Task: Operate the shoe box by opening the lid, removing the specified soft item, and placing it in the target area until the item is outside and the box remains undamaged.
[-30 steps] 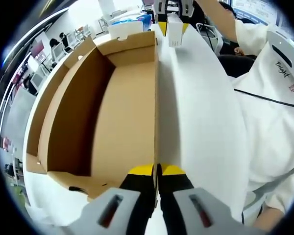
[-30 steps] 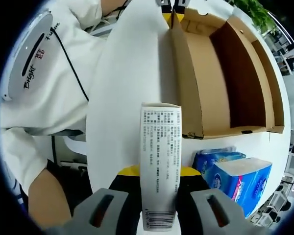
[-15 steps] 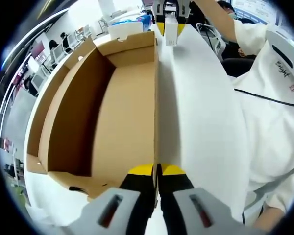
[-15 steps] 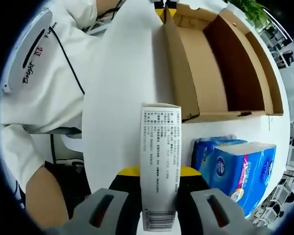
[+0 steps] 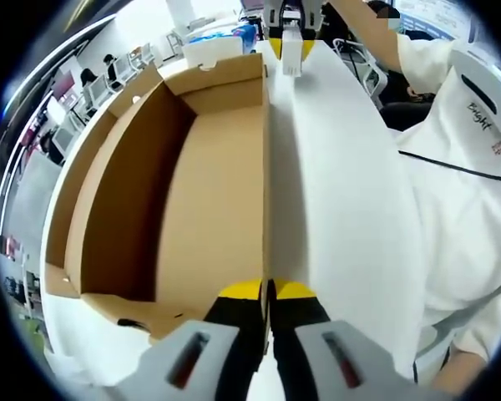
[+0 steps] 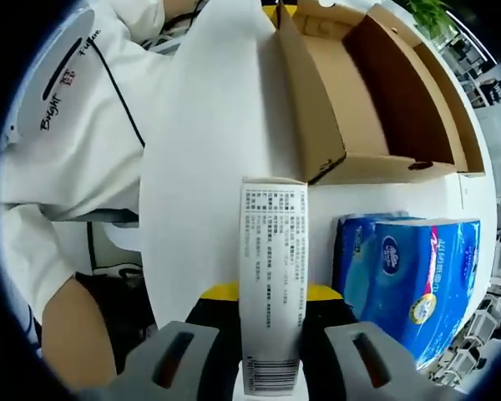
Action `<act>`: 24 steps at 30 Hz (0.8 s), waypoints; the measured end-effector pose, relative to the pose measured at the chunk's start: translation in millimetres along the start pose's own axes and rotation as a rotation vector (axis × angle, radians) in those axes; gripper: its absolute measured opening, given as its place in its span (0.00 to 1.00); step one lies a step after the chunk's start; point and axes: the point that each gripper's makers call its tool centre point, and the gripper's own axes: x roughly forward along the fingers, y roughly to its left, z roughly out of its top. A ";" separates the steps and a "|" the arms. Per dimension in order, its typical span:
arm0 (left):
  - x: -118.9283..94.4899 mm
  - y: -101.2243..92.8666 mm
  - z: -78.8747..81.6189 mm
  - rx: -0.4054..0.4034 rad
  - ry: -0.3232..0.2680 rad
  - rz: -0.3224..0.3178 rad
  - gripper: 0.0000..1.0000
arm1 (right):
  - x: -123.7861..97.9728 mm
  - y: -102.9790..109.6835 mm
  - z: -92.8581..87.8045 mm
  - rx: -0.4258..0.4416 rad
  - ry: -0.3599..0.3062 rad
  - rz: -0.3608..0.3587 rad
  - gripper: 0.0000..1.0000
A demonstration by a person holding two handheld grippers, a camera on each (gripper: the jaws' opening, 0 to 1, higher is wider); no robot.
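Left gripper: black jaws with yellow tips, closed on the near edge of the upright white lid panel of the shoe box, the thin edge pinched between the tips. Open brown cardboard shoe box: lies to the left of that panel in the left gripper view, interior bare brown card, long side walls running away from the camera, end flap at the far end. White tabletop: seen under the near corner of the box. Person in a white printed shirt: at the right of the left gripper view, close behind the lid panel, a black cord crossing the shirt. Right gripper: black jaws with yellow tips, clamped on a small tall white carton printed with fine black text and a barcode, which stands up between the jaws and is outside the box, beside the far end of the lid panel; the same carton is seen small at the far end of the left gripper view, held above the panel's far edge. Blue plastic-wrapped pack of tissue paper: on the tabletop just past the end wall of the box, to the right of the carton in the right gripper view. Background: office desks and chairs far left in the left gripper view, too small to detail.
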 end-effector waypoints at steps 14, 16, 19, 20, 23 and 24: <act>0.1 0.9 -0.5 -0.005 0.002 -0.008 0.01 | 12.4 -5.3 -14.4 0.007 -0.006 -0.031 0.22; 0.2 0.9 -0.4 -0.005 0.001 -0.008 0.01 | 13.5 -5.1 -12.6 -0.003 -0.012 -0.031 0.22; 0.3 1.1 -0.2 -0.005 0.003 -0.007 0.01 | 17.4 -4.9 -14.3 -0.003 0.011 -0.024 0.22; 0.4 1.2 -0.2 -0.005 0.003 -0.007 0.01 | 19.5 -4.0 -16.0 -0.012 0.027 -0.013 0.22; 0.4 1.5 0.0 -0.006 0.004 -0.009 0.01 | 21.6 -4.1 -17.9 -0.009 0.036 -0.010 0.22; 0.4 1.6 0.0 -0.006 0.004 -0.009 0.01 | 21.6 -4.1 -17.8 -0.006 0.033 -0.012 0.22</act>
